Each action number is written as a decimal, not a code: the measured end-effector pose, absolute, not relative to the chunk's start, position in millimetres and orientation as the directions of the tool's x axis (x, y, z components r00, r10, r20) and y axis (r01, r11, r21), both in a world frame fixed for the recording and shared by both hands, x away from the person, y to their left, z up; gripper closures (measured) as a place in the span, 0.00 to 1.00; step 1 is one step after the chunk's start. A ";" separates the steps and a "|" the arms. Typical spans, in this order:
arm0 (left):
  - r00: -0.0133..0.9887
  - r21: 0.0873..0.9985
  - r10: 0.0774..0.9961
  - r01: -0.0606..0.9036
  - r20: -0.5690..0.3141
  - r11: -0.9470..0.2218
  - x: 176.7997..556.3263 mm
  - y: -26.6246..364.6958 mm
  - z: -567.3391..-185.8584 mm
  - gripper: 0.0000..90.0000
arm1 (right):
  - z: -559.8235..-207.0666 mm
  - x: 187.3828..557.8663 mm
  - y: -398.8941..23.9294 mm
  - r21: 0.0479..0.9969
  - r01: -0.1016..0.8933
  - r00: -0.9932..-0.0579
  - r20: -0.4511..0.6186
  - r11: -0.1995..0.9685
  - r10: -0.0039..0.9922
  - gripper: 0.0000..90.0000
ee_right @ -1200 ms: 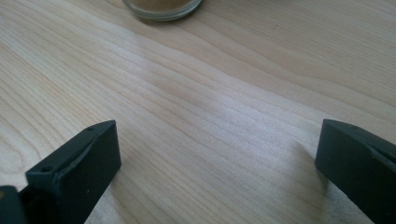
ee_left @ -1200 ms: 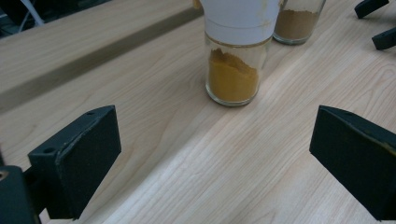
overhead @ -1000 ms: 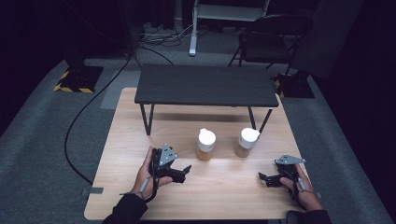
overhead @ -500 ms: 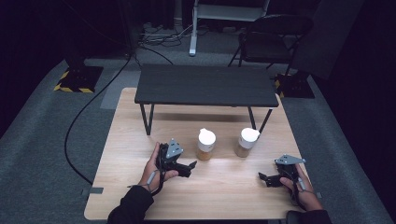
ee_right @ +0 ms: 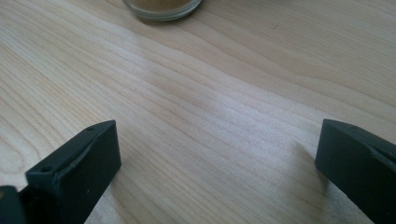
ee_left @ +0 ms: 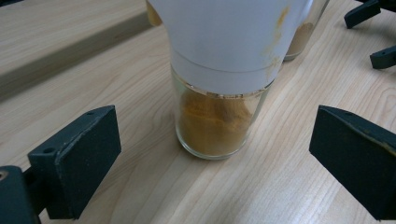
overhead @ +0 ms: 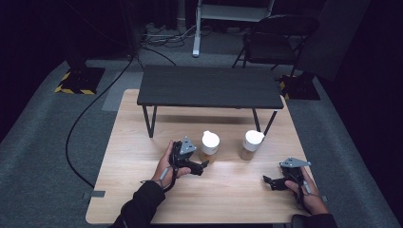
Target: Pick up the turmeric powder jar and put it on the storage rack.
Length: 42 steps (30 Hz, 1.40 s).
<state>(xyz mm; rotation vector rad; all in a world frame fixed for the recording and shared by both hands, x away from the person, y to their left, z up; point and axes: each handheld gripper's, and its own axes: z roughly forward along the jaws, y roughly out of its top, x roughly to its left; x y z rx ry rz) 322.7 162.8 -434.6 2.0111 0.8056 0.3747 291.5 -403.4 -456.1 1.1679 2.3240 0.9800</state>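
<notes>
Your left gripper (overhead: pixel 203 165) has closed in on left jar (overhead: pixel 209 146) since a second ago — jaws spread wide, jar between them, pads (ee_left: pixel 74 158) not touching glass. Jar upright on table (overhead: pixel 142 142), white lid, tan powder in bottom. Reach looks done; grasp comes next — centre jar, then squeeze below lid. Your right gripper (overhead: pixel 267 181) unmoved near front edge, jaws also apart, holding nothing. Second jar (overhead: pixel 250 145) well right of first, near it.
</notes>
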 end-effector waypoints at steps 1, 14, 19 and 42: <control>0.742 0.838 0.669 0.396 -0.050 -0.376 324.1 161.9 -434.9 0.02 | -456.1 291.5 -403.4 0.719 0.555 -0.593 -0.010 0.418 0.805 0.00; 0.745 0.835 0.660 0.419 -0.091 -0.358 342.1 148.0 -444.2 0.02 | -456.2 291.5 -403.4 0.719 0.555 -0.594 -0.010 0.418 0.805 0.00; 0.741 0.840 0.663 0.425 -0.108 -0.338 347.5 143.7 -449.5 0.03 | -456.2 291.5 -403.5 0.720 0.555 -0.594 -0.009 0.418 0.805 0.00; 0.709 0.884 0.695 0.394 -0.119 -0.251 343.9 131.6 -462.8 0.24 | -456.2 291.5 -403.5 0.720 0.555 -0.594 -0.010 0.418 0.805 0.00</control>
